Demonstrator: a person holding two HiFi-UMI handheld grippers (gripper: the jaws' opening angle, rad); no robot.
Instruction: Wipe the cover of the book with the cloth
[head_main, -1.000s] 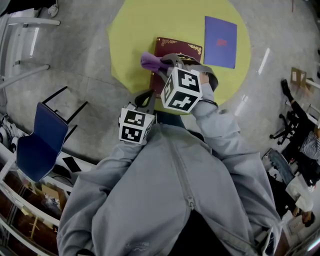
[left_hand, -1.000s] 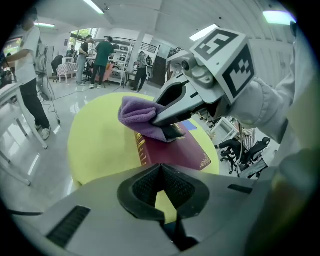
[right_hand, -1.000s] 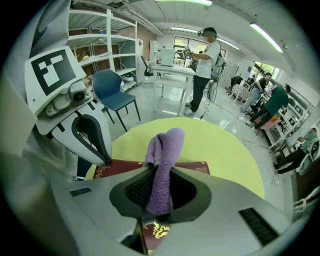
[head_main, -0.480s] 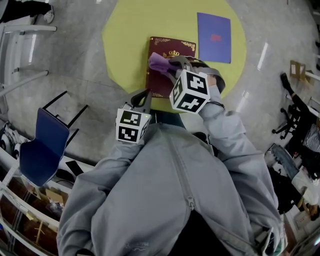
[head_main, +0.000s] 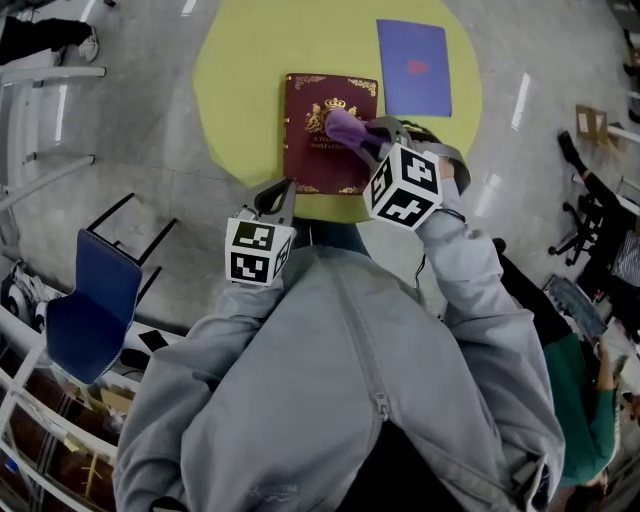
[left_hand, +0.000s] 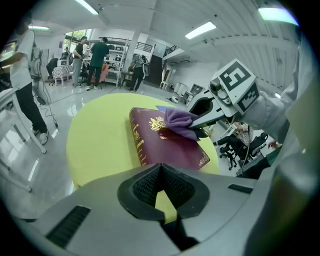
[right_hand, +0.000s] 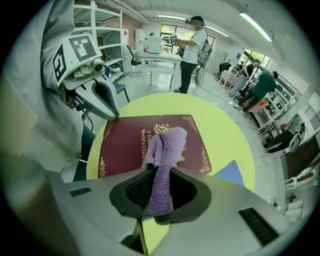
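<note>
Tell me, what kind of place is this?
Probably a big lab or workshop, not a home. A standing person wears gear on the head, a white work table carries equipment, tall shelves stand nearby, and long strip lights cross the ceiling.

Round table, one: plain yellow-green top, standing on a glossy grey floor. Lying directly on it, two items.

1. Maroon hardback book, flat, cover up, gilt crest and gilt corner ornaments, close to the table edge on the person's side.
2. Thin blue folder, flat, to the right of the book and farther from the person, not touching it.
</note>
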